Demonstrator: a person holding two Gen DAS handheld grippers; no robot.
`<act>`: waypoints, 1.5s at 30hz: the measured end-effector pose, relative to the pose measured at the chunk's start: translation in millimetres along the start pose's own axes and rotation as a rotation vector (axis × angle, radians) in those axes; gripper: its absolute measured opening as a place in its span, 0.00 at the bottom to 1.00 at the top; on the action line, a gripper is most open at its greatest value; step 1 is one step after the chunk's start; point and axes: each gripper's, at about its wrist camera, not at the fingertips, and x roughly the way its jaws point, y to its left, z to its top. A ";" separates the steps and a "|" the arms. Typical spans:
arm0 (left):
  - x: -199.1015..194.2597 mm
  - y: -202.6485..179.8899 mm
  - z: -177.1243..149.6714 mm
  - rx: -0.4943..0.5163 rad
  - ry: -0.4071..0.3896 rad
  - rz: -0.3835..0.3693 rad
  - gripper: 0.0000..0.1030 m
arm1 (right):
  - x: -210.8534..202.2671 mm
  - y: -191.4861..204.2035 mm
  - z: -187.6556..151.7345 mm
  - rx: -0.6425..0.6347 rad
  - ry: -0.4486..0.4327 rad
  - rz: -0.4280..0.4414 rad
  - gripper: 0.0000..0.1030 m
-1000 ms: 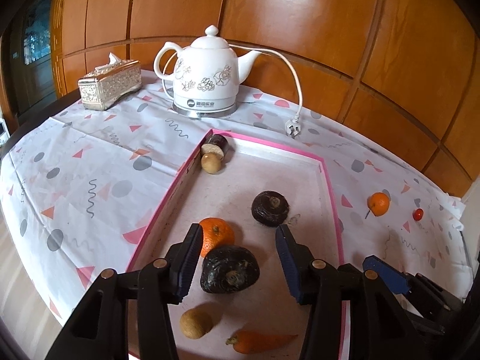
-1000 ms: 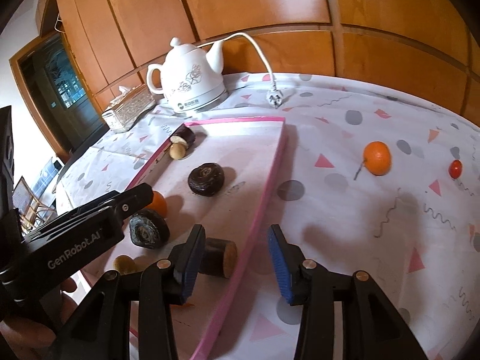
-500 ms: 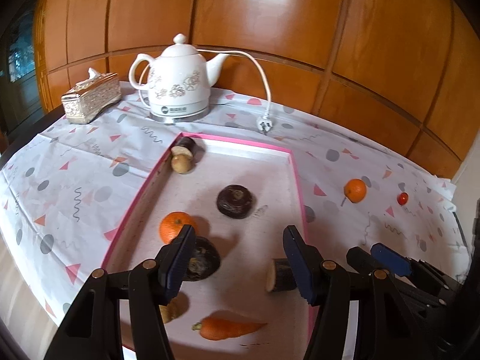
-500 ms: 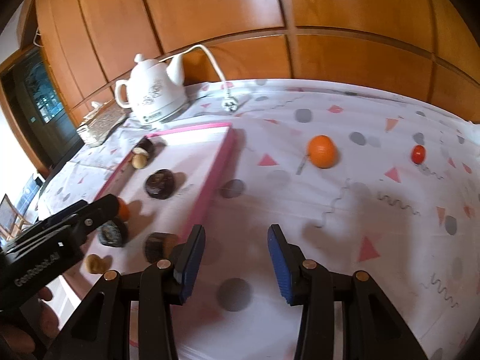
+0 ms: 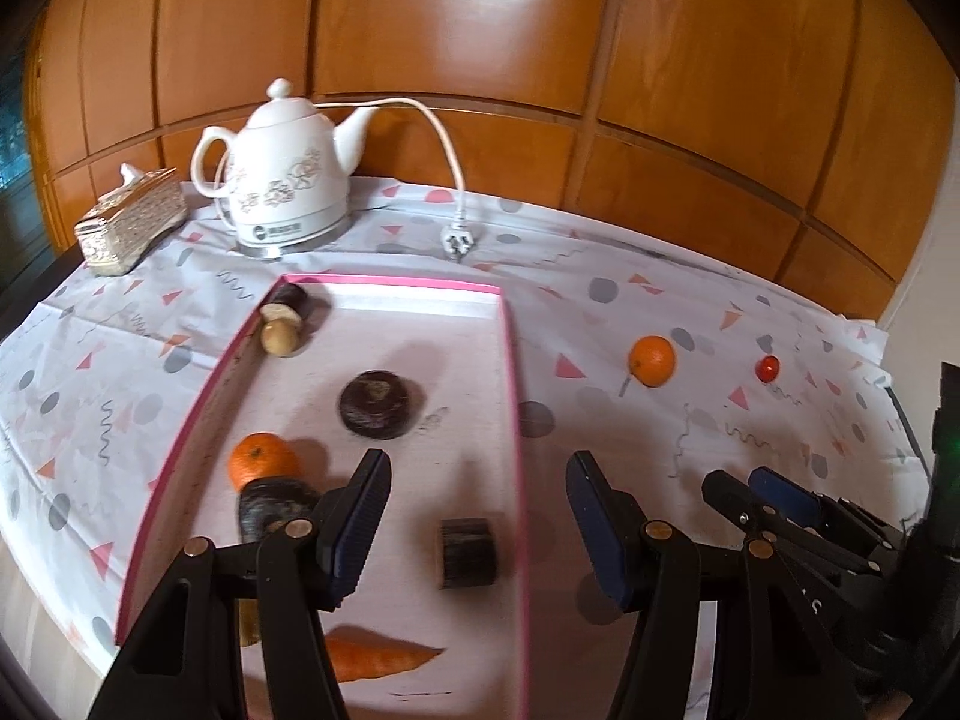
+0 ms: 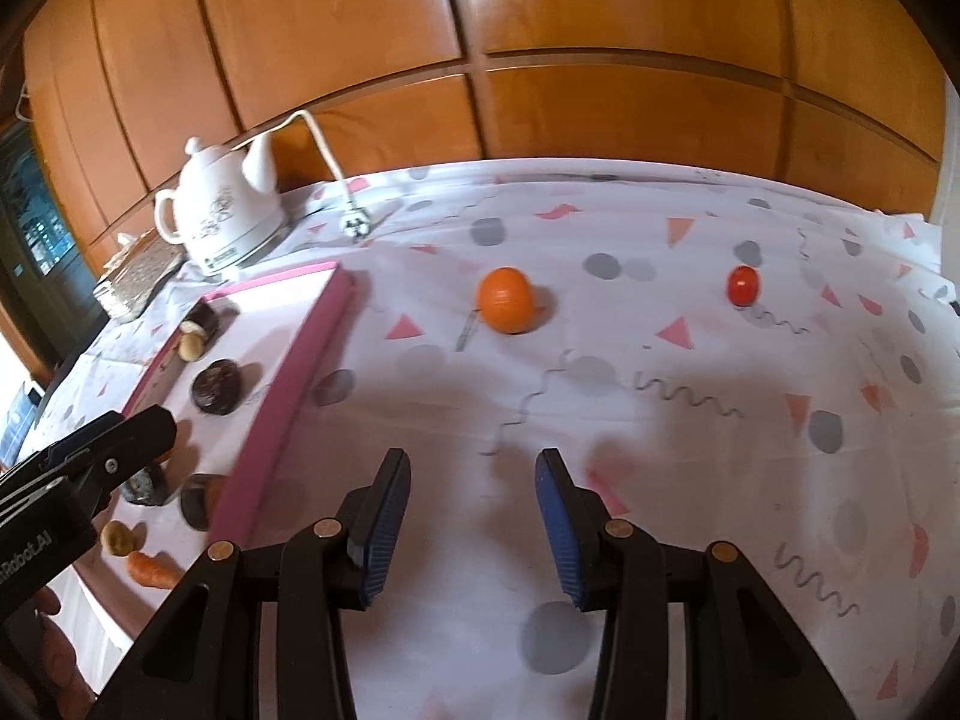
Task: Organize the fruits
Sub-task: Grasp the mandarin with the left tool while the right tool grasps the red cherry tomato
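A pink-rimmed tray (image 5: 510, 336) (image 6: 282, 396) holds an orange (image 5: 263, 461), several dark round fruits (image 5: 375, 403), a brown one (image 5: 280, 337), a dark cut piece (image 5: 468, 552) and a carrot (image 5: 378, 657). An orange (image 6: 506, 300) (image 5: 652, 360) and a small red tomato (image 6: 743, 286) (image 5: 767, 367) lie loose on the cloth to the right. My left gripper (image 5: 477, 516) is open and empty above the tray's right rim. My right gripper (image 6: 474, 528) is open and empty over the cloth, short of the loose orange.
A white kettle (image 5: 282, 180) with its cord and plug (image 5: 459, 243) stands at the back left. A patterned tissue box (image 5: 129, 219) sits left of it. A wood-panelled wall runs behind the table. The table's right edge lies just past the tomato.
Both grippers have swung right. The left one has drawn back from the dark fruit between its fingers. The right one has left the tray edge and faces the loose orange.
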 end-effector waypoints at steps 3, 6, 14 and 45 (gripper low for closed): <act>3.1 -11.3 2.2 0.019 0.007 -0.013 0.60 | 0.4 -12.9 1.3 0.022 0.000 -0.019 0.43; 7.6 -21.9 4.7 0.033 0.019 -0.028 0.60 | 0.5 -26.0 3.5 0.046 -0.001 -0.037 0.43; 23.0 -49.2 12.3 0.066 0.045 -0.056 0.60 | 4.6 -57.8 11.0 0.095 -0.003 -0.081 0.43; 118.4 -107.8 32.1 0.067 0.156 -0.079 0.60 | 48.8 -157.1 65.6 0.211 -0.021 -0.193 0.43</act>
